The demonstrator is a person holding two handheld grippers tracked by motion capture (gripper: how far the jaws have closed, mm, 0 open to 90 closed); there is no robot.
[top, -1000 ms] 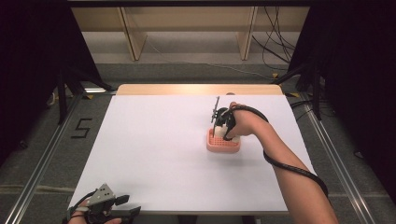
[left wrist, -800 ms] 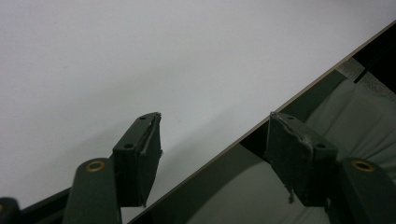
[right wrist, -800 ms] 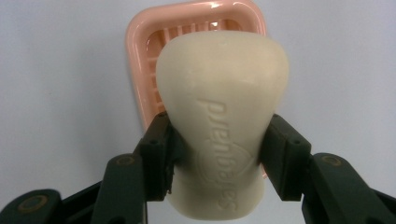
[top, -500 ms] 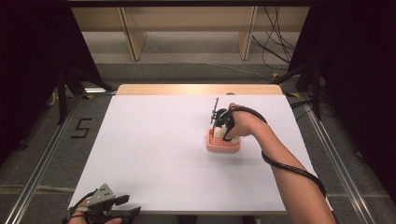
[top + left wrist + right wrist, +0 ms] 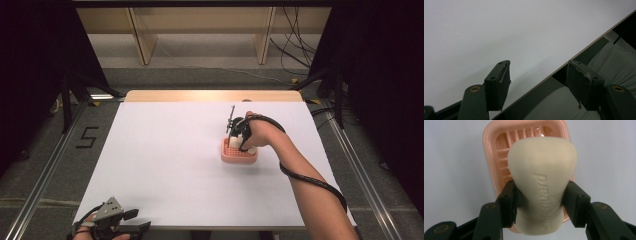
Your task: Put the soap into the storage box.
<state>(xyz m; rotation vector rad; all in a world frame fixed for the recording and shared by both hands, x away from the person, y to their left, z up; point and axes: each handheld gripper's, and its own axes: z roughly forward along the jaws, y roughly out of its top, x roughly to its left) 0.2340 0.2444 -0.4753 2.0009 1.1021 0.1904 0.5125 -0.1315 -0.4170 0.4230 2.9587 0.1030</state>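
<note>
The right gripper [image 5: 540, 202] has its 2 black jaws pressed against the sides of a cream bar of soap [image 5: 542, 182], which sits between them with raised lettering on its face. The soap hangs directly over a pink soap dish [image 5: 491, 160] with a slatted bottom; whether the bar touches the slats cannot be told. In the high view the right gripper [image 5: 239, 142] points down over the dish [image 5: 235, 156], which stands on the white table [image 5: 165, 165] to the right of its middle, and the soap [image 5: 251, 149] peeks out as a pale patch beside the hand [image 5: 260, 134]. A black cable trails from the gripper along the forearm.

The left gripper [image 5: 117, 225] rests at the near left corner of the table, well apart from the dish. In the left gripper view its 2 jaws stand wide apart with nothing between them [image 5: 537, 82], one over the white tabletop [image 5: 499, 30] and the other beyond the table's edge, above the grey floor [image 5: 619, 65]
</note>
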